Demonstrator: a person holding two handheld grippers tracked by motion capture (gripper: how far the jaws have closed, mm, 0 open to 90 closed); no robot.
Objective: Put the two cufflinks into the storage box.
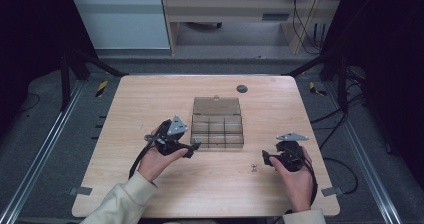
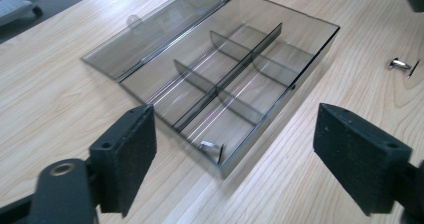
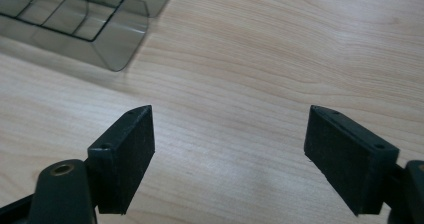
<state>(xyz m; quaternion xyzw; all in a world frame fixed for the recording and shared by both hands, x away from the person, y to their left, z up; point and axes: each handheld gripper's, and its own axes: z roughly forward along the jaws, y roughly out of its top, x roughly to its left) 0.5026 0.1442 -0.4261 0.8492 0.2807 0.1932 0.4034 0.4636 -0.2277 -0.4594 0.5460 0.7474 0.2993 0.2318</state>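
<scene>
A smoky clear compartment box (image 1: 217, 129) sits mid-table (image 1: 150, 99) with its lid (image 1: 216, 105) folded flat open on the far side. The left gripper (image 1: 192, 146), jaws spread wide and holding nothing, hovers at the box's near left corner. In that corner compartment lies a small metal clip (image 2: 211, 146). A second small metal piece (image 1: 254, 168) rests on the wood just off the box's near right corner. Beyond it, farther right of the box, the right gripper (image 1: 265, 158) hangs released above bare wood.

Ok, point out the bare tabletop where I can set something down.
Free: the wide strip left of the compartment box, and the far edge beside the dark round plug. Crowded: the near middle, where the left gripper, right gripper and small metal piece sit.
</scene>
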